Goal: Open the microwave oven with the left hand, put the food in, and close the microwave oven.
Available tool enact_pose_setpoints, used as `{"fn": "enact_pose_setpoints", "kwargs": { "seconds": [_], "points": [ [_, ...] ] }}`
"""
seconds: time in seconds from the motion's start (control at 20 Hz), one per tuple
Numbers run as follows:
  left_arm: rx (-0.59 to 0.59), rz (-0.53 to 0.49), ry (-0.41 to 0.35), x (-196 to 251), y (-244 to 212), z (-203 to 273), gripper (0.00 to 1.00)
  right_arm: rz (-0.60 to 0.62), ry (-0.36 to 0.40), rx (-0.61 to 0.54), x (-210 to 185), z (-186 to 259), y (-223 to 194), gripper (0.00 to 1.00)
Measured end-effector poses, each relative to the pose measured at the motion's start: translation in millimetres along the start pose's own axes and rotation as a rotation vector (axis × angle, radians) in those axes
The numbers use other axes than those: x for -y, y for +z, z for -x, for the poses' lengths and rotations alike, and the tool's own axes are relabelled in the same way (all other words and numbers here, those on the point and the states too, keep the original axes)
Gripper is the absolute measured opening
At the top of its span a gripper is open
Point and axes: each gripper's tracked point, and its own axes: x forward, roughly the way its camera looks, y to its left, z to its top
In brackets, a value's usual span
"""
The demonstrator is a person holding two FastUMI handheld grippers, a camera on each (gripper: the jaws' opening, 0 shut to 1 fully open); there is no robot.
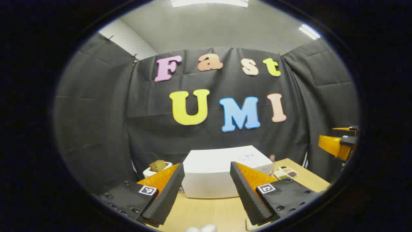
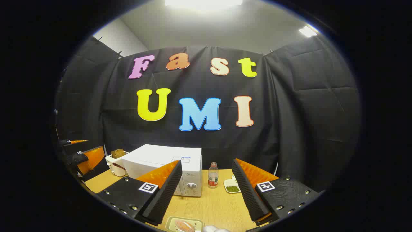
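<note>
- A light wooden table (image 2: pixel 212 203) stands in a booth walled with black cloth (image 2: pixel 305 122), under a grey ceiling with bright lights.
- One white microwave oven (image 2: pixel 167 169) sits at the back of the table, door shut.
- One plate of food (image 2: pixel 184 224) lies at the table's near edge.
- One bottle (image 2: pixel 213 175) stands just right of the microwave; one small dish (image 2: pixel 232 186) lies beside it.
- One white toaster (image 2: pixel 115 163) holding bread stands left of the microwave.
- Two tongs: the left gripper (image 1: pixel 206 190) and right gripper (image 2: pixel 207 190) both gape wide, holding nothing.
</note>
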Motion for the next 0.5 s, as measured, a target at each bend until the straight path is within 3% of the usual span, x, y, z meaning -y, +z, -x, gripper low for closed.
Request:
{"fn": "enact_pose_setpoints", "kwargs": {
  "seconds": [0.5],
  "points": [
    [-0.003, 0.0, 0.0, -2.6, -3.5, -4.6, 0.95, -0.008, -0.006, -0.004, -2.2, -0.6, -0.9, 0.95]
  ]
}}
